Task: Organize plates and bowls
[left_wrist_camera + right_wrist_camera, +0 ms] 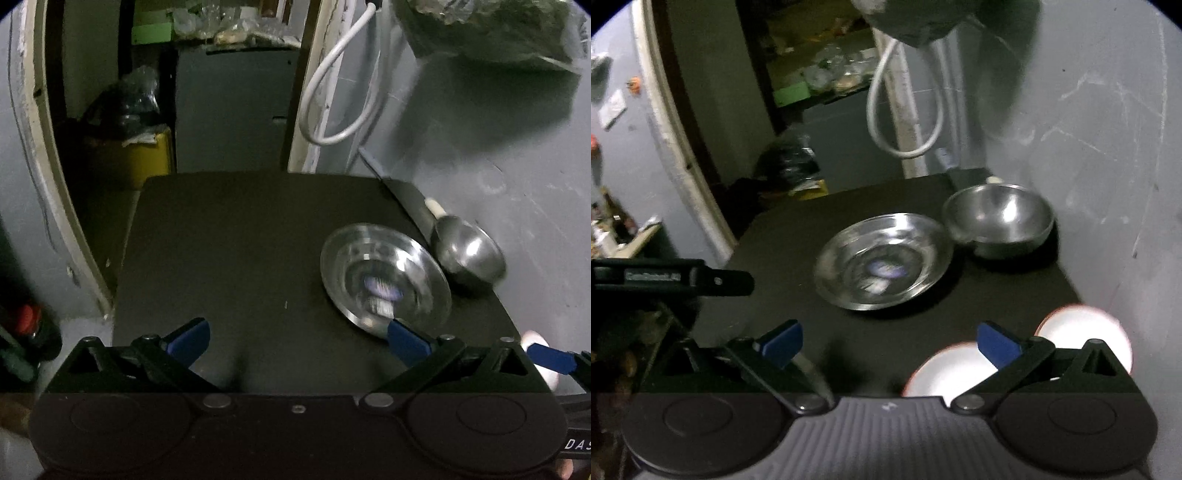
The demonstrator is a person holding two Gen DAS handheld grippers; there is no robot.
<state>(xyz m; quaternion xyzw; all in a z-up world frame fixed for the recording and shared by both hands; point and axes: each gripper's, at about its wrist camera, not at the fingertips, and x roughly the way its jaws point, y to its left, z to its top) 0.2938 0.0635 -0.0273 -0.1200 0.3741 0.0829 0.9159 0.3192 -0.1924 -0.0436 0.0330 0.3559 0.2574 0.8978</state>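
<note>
Clearly both grippers, left (298, 341) and right (889, 341), gape empty, so a careless reach could knock the plate (882, 260) against the bowl (999, 218).

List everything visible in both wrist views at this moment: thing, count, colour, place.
steel plate: one, silver, middle-right of the table
steel bowl: one, silver, behind and right of the plate, tilted, by the wall
white dishes: two, white with reddish rims, near right corner, overexposed
table: one, black, against the grey wall
cable: one, white, looped on the door frame
yellow bin: one, beyond the table, left
left gripper: blue pads, open, empty
right gripper: blue pads, open, empty
</note>
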